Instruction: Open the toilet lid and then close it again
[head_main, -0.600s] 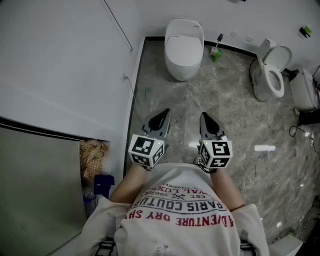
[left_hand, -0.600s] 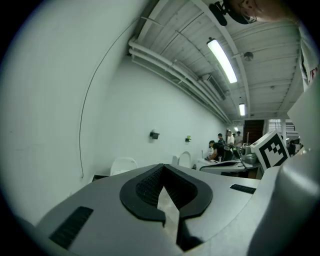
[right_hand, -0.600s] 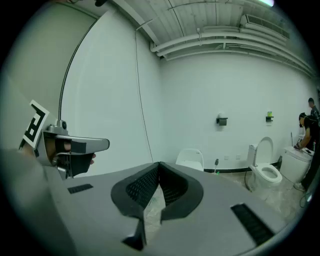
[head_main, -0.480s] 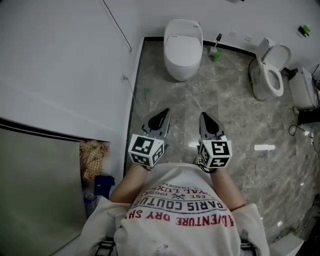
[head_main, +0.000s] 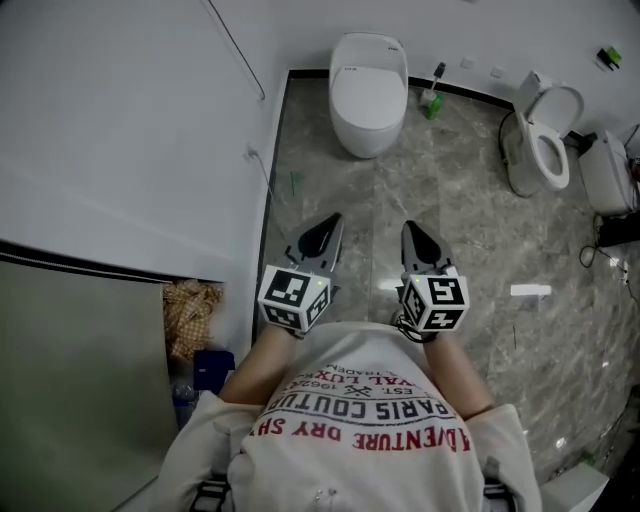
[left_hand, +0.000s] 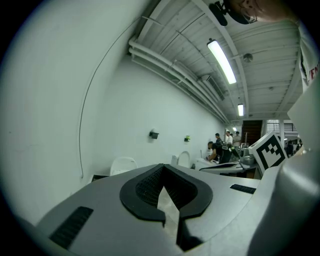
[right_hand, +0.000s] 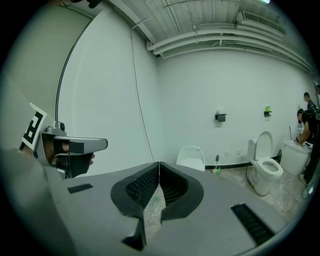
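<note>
Approaching is the step in hand: left gripper (head_main: 322, 232) and right gripper (head_main: 414, 238), both pressed together and empty, hang well short of the toilet lid (head_main: 368, 90), which seems down; next, reach its front edge

1. We see a glossy grey marbled tile floor (head_main: 460, 230) running up to the white walls, with a bright strip of light reflected on it at the right.
2. On it, at the far wall near the left corner, stands a white oval toilet with its lid down (head_main: 368, 90).
3. Just right of that toilet, a small green-based item with a dark handle (head_main: 432, 103) stands by the wall; we cannot tell what it is.
4. Farther right stands a second white toilet with its lid raised (head_main: 545, 150), and a white boxy unit (head_main: 608, 175) sits just beside it.
</note>
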